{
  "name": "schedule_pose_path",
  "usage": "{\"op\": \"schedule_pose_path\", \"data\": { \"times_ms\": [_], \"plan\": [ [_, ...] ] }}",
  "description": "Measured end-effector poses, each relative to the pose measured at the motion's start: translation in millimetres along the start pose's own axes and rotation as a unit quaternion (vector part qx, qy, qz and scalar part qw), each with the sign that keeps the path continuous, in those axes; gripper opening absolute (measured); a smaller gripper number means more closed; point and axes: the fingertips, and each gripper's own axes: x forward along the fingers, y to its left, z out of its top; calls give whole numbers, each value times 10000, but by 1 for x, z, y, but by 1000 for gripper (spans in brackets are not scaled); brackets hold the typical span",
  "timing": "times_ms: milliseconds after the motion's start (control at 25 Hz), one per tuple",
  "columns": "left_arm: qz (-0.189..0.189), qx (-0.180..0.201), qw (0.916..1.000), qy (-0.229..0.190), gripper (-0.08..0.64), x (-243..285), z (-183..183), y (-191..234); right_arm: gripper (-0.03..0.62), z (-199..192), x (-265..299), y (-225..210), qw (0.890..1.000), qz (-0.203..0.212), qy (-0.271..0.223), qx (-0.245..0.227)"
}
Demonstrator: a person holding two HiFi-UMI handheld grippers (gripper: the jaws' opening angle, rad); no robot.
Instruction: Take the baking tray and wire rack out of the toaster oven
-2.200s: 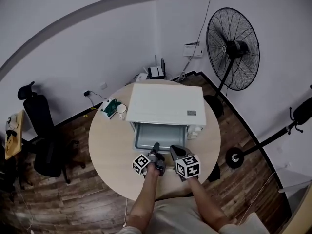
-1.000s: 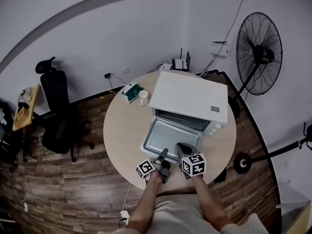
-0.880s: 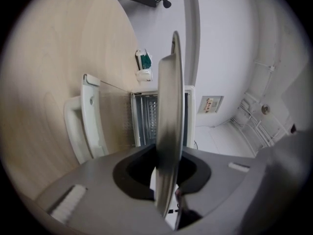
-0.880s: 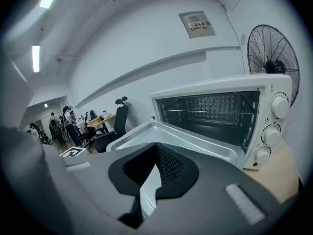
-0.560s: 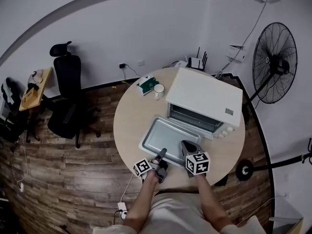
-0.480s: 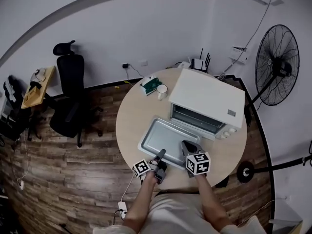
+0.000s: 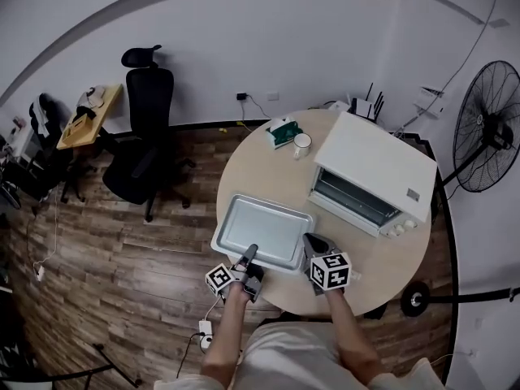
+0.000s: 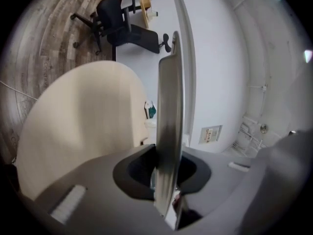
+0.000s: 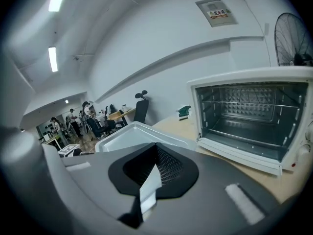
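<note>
**Tray out of the oven, pinched in your left gripper**

From the head view, you are standing at the round table (image 7: 253,177) with the tray (image 7: 264,232) lying flat over its left side. It is fully clear of the oven (image 7: 382,173), which is sitting open-fronted on the right. Your left gripper (image 7: 251,253) is biting the tray's near edge. Your right gripper (image 7: 313,242) is pointing just beside the tray's near right corner, and I cannot tell whether it is touching. A cup (image 7: 302,145) and a green box (image 7: 283,131) are sitting together at the table's far side, well apart from the tray. A chair (image 7: 146,157) is standing on the wood floor to the left and a fan (image 7: 491,132) to the right.

In the left gripper view, your jaws are clamping the tray's rim. The tray is running edge-on straight away from the gap, with the tabletop spreading out on one side of it.

In the right gripper view, your jaws are sitting almost together and gripping nothing I can name. Only a pale sliver is showing in the narrow slit. The tray is lying just ahead and to the left. The oven cavity is gaping on the right, and the rack (image 9: 249,104) is sitting across it inside.
</note>
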Motion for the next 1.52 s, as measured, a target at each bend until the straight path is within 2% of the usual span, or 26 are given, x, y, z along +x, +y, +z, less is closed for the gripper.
{"op": "schedule_pose_path", "data": {
  "times_ms": [240,440,600,760,920,1160,1400,1520],
  "plan": [
    [70,-84,9971,-755,112,-40,50,14,-3,-9,8,18,9997,187,133,-83],
    [187,-171,9923,-1212,114,-64,78,30,-3,-9,7,13,9996,161,180,-110],
    [341,-171,9892,-1418,114,-78,93,48,-3,-8,4,6,9997,126,166,-111],
    [513,-301,9876,-1453,114,-91,107,75,-3,-10,-1,0,9997,65,212,-80],
    [843,-131,9876,-1318,114,-108,119,94,-3,-10,-5,-6,9997,-5,222,-61],
    [802,69,9917,-1000,114,-79,120,93,-3,-20,2,-6,9994,48,352,-51],
    [982,306,9944,-224,115,-31,110,89,-3,-18,-1,-5,9993,28,369,-87],
    [1161,416,9920,283,115,-12,101,90,-3,-19,-4,-12,9993,-57,367,-72]
  ]
}}
